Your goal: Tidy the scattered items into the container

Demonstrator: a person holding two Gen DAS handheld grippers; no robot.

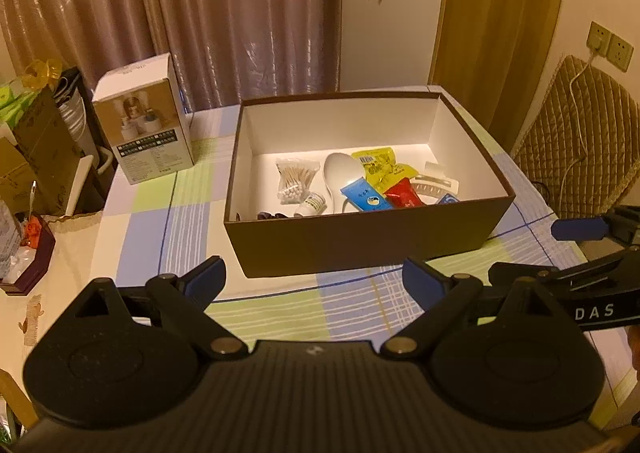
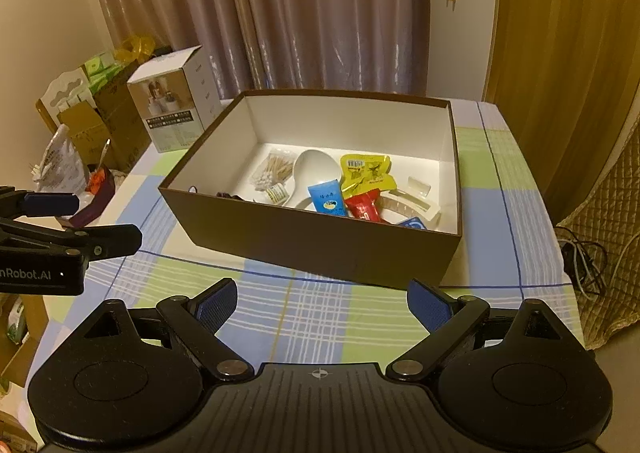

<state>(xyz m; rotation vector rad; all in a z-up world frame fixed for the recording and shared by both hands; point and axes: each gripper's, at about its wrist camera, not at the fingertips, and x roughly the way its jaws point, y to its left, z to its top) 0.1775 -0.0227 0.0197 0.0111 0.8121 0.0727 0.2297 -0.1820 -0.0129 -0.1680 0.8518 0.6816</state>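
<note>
Both sets of jaws spread wide and empty, hovering over the checked desk (image 1: 192, 213) just short of the brown box (image 2: 312, 241): left gripper (image 1: 314, 279), right gripper (image 2: 322, 303). "DAS" and "nRobot.AI" legible on the gripper bodies, both cut off. Inside the box: cotton swabs (image 1: 294, 179), white spoon (image 2: 310, 169), small bottle (image 1: 314, 203), blue tube (image 2: 327, 201), red packet (image 2: 364, 205), yellow packet (image 1: 378, 167); print unreadable. Dark item behind the box's near wall half hidden.
</note>
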